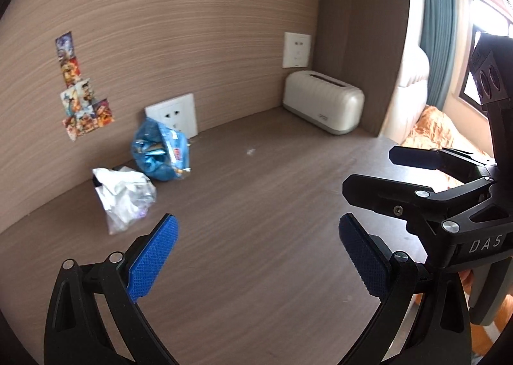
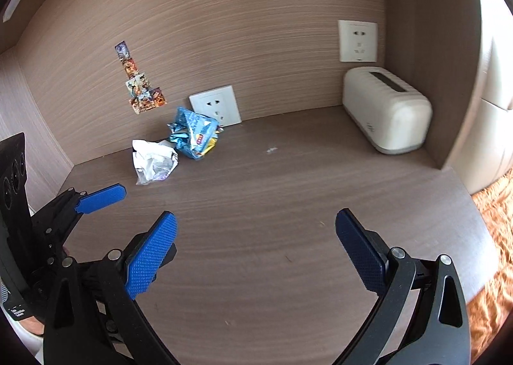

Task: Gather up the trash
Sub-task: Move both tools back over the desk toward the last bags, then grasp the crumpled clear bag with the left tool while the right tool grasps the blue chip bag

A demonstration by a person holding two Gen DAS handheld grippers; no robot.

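Note:
A crumpled blue snack bag (image 1: pixel 162 150) lies on the brown desk (image 1: pixel 256 191) against the back wall, below a wall socket. A crumpled white and silver wrapper (image 1: pixel 123 196) lies just in front and left of it. Both show in the right wrist view, the blue bag (image 2: pixel 195 134) and the white wrapper (image 2: pixel 154 161). My left gripper (image 1: pixel 258 230) is open and empty, hovering over the desk right of the wrapper. My right gripper (image 2: pixel 256 227) is open and empty over the desk's front middle. The right gripper (image 1: pixel 368 172) appears at the right of the left wrist view.
A cream ribbed box with a top slot (image 1: pixel 323 106) stands in the back right corner (image 2: pixel 384 108). Wall sockets (image 1: pixel 173 116) and stickers (image 1: pixel 80 89) are on the back panel. A side panel bounds the desk at right. An orange bedspread (image 2: pixel 493 236) lies beyond the desk edge.

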